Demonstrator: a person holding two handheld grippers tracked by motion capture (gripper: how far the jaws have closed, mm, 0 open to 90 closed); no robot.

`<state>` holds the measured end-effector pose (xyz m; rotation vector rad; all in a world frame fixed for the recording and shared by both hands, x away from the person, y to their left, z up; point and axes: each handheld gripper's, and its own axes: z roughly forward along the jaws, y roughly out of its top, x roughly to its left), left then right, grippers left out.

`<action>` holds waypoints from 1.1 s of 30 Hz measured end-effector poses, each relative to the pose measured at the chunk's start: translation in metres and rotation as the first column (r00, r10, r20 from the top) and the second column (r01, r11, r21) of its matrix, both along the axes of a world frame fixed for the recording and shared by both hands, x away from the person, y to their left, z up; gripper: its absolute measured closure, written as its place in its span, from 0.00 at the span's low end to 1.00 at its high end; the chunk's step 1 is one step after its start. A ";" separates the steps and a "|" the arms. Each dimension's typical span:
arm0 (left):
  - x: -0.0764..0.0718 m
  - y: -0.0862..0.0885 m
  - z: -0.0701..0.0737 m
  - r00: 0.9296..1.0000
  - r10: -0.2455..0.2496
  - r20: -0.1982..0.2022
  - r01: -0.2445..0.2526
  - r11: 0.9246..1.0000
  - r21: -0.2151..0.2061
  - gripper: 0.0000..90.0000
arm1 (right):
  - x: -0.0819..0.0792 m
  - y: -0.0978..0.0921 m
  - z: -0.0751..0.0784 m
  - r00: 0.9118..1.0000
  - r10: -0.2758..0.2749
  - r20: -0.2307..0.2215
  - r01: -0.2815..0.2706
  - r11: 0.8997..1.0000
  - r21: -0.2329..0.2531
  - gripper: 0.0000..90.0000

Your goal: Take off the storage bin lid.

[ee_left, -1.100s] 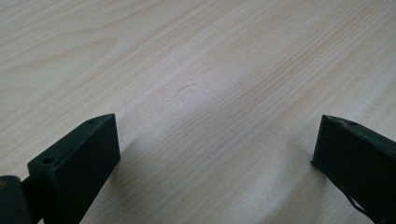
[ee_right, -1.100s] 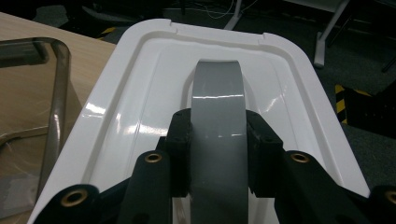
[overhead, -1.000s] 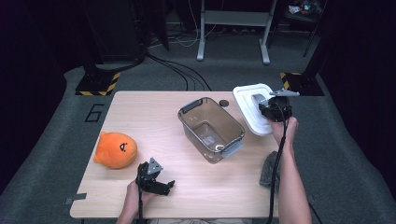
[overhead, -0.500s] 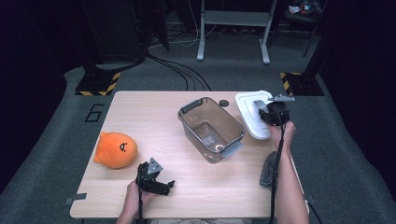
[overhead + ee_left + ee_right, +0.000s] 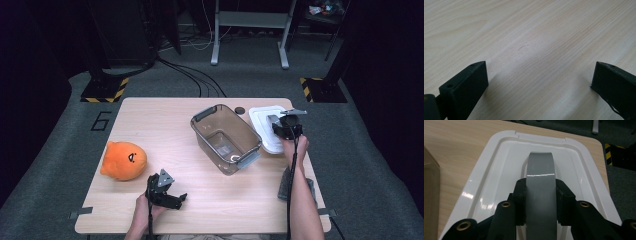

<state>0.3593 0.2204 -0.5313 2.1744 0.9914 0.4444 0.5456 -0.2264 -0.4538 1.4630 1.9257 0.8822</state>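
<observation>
Right gripper view: the right gripper [image 5: 540,195] has its jaws clamped from both sides on the grey handle [image 5: 540,167] that arches over the middle of the white lid [image 5: 486,192]. Lid lies flat on the table [image 5: 454,147], near its far right corner, hollow side and handle facing up. A brown corner of the bin shows at the left edge of this view.

High view: right gripper [image 5: 286,126] sits over the lid [image 5: 263,116], which lies just beside the clear storage bin [image 5: 226,139], on the bin's right. Bin stands open near the table centre; cannot tell whether the small pale patch on its floor is an object or a reflection. Orange plush toy [image 5: 123,160] rests well apart, at the left of the table [image 5: 165,120]. Left gripper [image 5: 165,192] is low at the near edge.

Left gripper view: jaws stand wide apart over bare wood, holding nothing.

Step in hand, as judged: the grasp on the lid handle is made; the lift has not begun, since the lid looks flat on the table.

Next move calls for: a straight lift that keeps the lid level, a carry leftward over the bin, then alignment of the lid's long sides with the bin's rim, which sits at an angle to the table edge. The left gripper may need to steady the bin.
</observation>
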 end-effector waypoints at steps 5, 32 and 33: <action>0.000 0.000 0.000 1.000 0.001 0.000 -0.001 1.000 -0.001 0.00 | 0.003 0.003 -0.009 1.000 -0.009 -0.017 0.009 1.000 0.004 0.74; 0.000 0.000 0.000 1.000 0.003 -0.001 -0.003 1.000 -0.003 0.00 | 0.016 0.010 -0.038 0.993 -0.035 -0.109 0.032 0.999 -0.035 0.73; 0.000 0.000 0.000 1.000 0.000 -0.001 0.000 1.000 -0.001 0.00 | 0.016 0.010 -0.038 0.993 -0.037 -0.112 0.033 0.999 -0.038 0.72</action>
